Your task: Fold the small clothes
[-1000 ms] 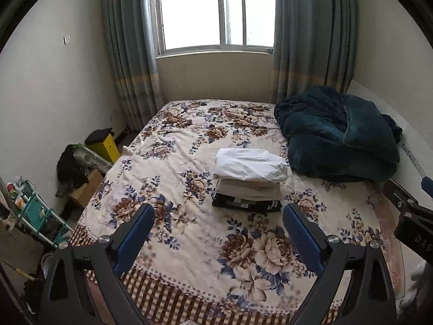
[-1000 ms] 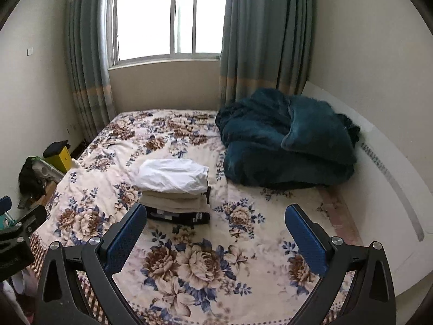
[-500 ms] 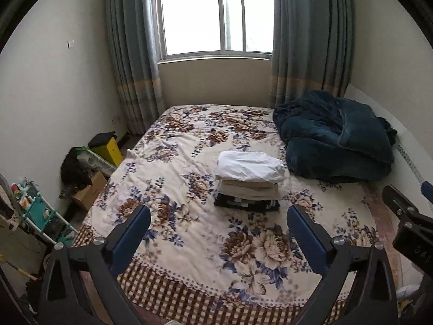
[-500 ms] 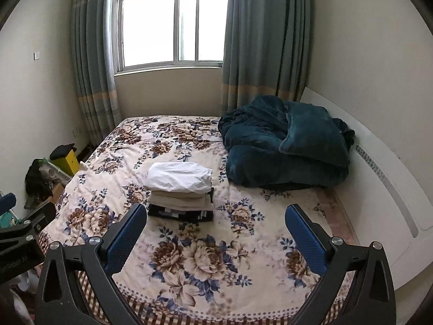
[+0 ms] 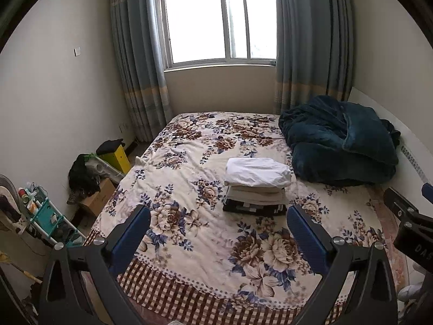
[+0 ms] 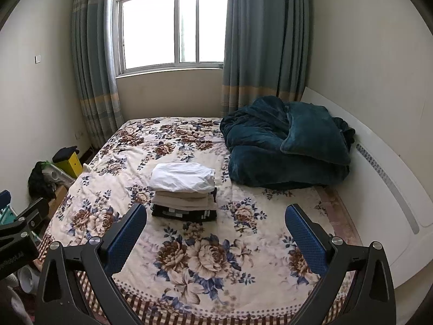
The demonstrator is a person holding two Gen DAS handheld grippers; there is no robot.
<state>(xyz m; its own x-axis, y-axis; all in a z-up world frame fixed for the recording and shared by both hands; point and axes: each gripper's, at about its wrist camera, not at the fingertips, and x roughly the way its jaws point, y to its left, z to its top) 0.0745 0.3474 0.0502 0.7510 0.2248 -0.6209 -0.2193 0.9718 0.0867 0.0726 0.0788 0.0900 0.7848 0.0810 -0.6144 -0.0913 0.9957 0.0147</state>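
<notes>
A stack of folded clothes [image 5: 256, 187] [image 6: 184, 192] rests mid-bed on the floral bedspread [image 5: 189, 184] [image 6: 113, 173]: a white piece on top, beige ones under it, a black-and-white one at the bottom. My left gripper [image 5: 218, 228] hangs open over the bed's near end, well short of the stack, nothing between its blue pads. In the same way my right gripper [image 6: 216, 228] is open and empty, back from the stack. Each view catches the other gripper's body at its side edge.
A heaped dark teal blanket [image 5: 341, 143] [image 6: 286, 149] fills the bed's far right by a white headboard [image 6: 384, 189]. Left of the bed on the floor are a cardboard box [image 5: 97, 197], a yellow box [image 5: 119, 158], dark clothes and a teal rack [image 5: 46, 216]. Curtained window behind.
Both grippers have drawn back and risen from the bed; the stack looks smaller and farther, and the checked near hem of the bedspread has come into view. Nothing on the bed moved.
</notes>
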